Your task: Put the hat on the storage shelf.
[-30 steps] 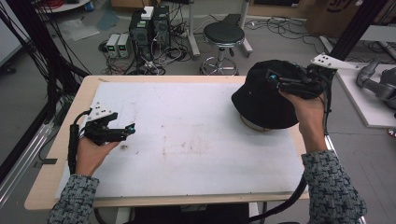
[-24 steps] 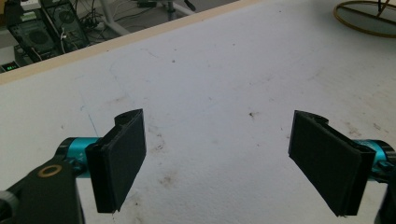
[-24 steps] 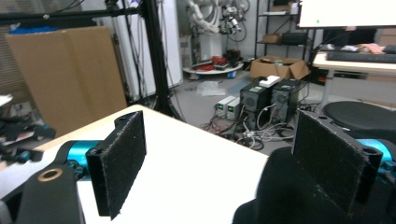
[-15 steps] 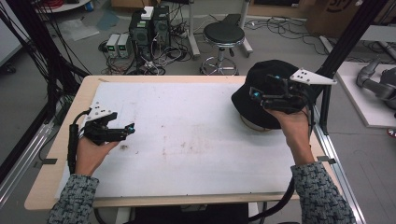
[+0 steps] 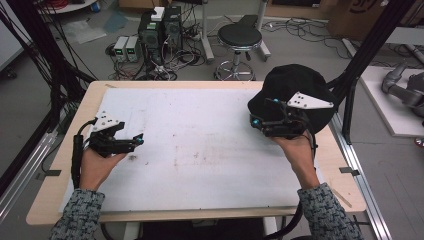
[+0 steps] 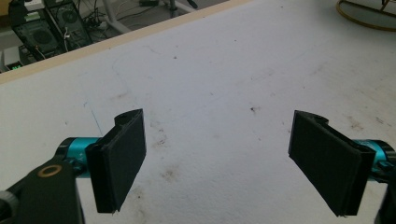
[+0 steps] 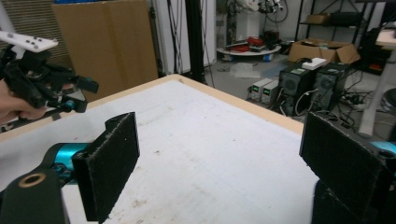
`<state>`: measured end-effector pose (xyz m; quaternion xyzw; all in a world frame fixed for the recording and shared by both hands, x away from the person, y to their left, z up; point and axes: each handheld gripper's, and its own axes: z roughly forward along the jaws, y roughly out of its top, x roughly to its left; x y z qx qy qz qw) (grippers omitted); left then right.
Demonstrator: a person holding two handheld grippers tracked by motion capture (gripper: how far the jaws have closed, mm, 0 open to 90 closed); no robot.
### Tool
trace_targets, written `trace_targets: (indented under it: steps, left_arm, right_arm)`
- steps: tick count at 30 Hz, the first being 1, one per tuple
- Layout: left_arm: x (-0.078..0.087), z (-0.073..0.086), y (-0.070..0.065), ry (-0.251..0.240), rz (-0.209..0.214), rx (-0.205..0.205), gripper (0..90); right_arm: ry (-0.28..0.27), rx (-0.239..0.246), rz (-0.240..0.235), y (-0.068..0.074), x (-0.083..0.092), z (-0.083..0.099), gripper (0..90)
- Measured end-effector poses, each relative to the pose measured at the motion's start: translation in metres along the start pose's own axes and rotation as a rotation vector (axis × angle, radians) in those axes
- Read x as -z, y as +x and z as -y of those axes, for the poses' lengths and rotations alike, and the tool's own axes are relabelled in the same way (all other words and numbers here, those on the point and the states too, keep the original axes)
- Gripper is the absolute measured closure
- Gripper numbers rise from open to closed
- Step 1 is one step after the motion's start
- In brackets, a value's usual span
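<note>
Black fabric hat (image 5: 295,87): lies at the table's (image 5: 200,200) two o'clock corner, its far side overhanging the wooden rim.
Room: white tabletop bare from centre to nine o'clock; the edge runs close behind the hat.
Right gripper (image 5: 256,122): just at the hat's seven o'clock side, overlapping its brim from above; jaws spread wide, having just been opening, nothing between them.
Left gripper (image 5: 139,142): at nine o'clock, well apart from the hat, jaws wide and empty.
</note>
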<state>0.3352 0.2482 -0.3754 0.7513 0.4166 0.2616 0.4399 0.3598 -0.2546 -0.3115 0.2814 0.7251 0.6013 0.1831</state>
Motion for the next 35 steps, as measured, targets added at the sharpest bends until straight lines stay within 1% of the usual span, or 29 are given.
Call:
trace_targets:
  steps: [2,4,9,10,12,15,17,19,22,35]
  left_arm:
    - [0.001,0.001,0.0,0.002,-0.002,-0.003,19.3]
    - [0.002,0.001,0.001,-0.001,-0.004,-0.001,19.3]
    - [0.003,0.003,0.001,0.002,-0.006,-0.003,19.3]
    - [0.002,0.003,0.001,-0.004,-0.007,0.002,19.3]
    - [0.001,0.002,0.001,-0.002,-0.003,-0.002,19.3]
    - [0.001,0.001,0.001,-0.005,0.0,-0.002,19.3]
    - [0.002,0.0,0.001,-0.01,-0.002,-0.001,19.3]
    - [0.001,0.0,0.001,-0.014,-0.001,0.004,19.3]
    - [0.0,0.0,0.001,-0.007,-0.001,-0.001,19.3]
    - [-0.001,0.0,0.0,-0.008,-0.001,-0.004,19.3]
  right_arm:
    - [0.007,0.011,-0.006,0.004,-0.003,0.005,11.5]
    - [0.014,0.012,-0.02,0.007,-0.005,0.012,11.3]
    - [0.059,0.008,-0.048,0.018,-0.012,0.034,11.1]
    - [0.068,0.011,-0.053,0.019,-0.013,0.037,10.9]
    - [0.078,0.007,-0.06,0.021,-0.015,0.042,10.9]
    - [0.082,0.003,-0.059,0.021,-0.017,0.044,10.9]
    - [0.082,0.011,-0.056,0.022,-0.018,0.044,10.9]
    - [0.079,0.005,-0.061,0.023,-0.017,0.044,10.9]
    - [0.08,0.002,-0.06,0.023,-0.016,0.044,10.9]
    - [0.078,0.005,-0.057,0.023,-0.015,0.046,10.9]
